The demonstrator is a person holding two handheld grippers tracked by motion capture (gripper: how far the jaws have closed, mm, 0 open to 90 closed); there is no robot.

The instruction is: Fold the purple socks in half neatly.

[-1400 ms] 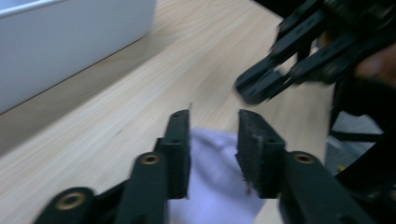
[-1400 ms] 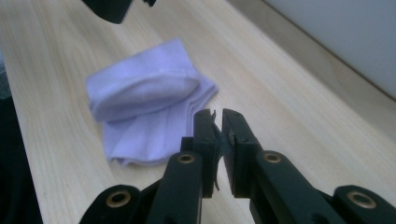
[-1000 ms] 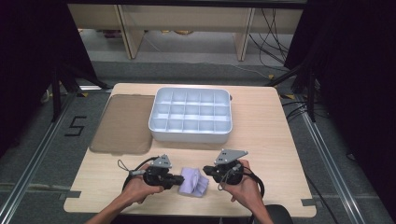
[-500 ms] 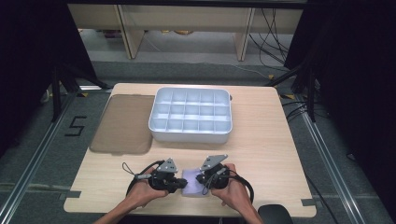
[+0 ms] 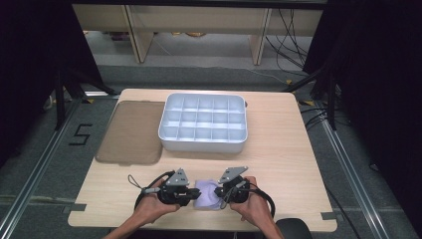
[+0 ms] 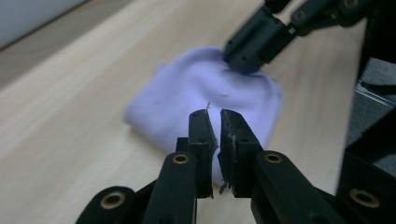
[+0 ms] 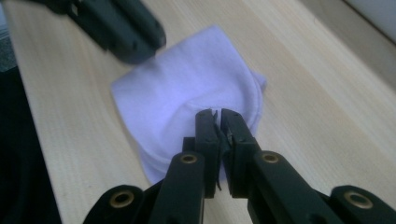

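High view: a folded pale lilac cloth (image 5: 206,194) lies on the wooden surface (image 5: 288,164) near its front edge, between the two hands. The left gripper (image 5: 191,195) comes at the cloth from its left side and the right gripper (image 5: 219,191) from its right, both tips touching it. Farther back stands a white tray (image 5: 203,123) split into compartments, and just left of it lies a flat brown mat (image 5: 130,132).

Left gripper view: the jaws are almost closed, with a thin slit between them. Their tips sit on the near edge of the cloth (image 6: 196,93), which seems pinched at the tips, though the fabric in the slit is hard to make out. The right gripper (image 6: 245,65) presses on the far edge of the cloth.

Right gripper view: these jaws are also nearly closed, and a small ridge of the cloth (image 7: 187,88) bunches up at their tips, caught between them. The cloth lies flat on the surface, and the left gripper (image 7: 135,49) rests at its far corner, blurred.
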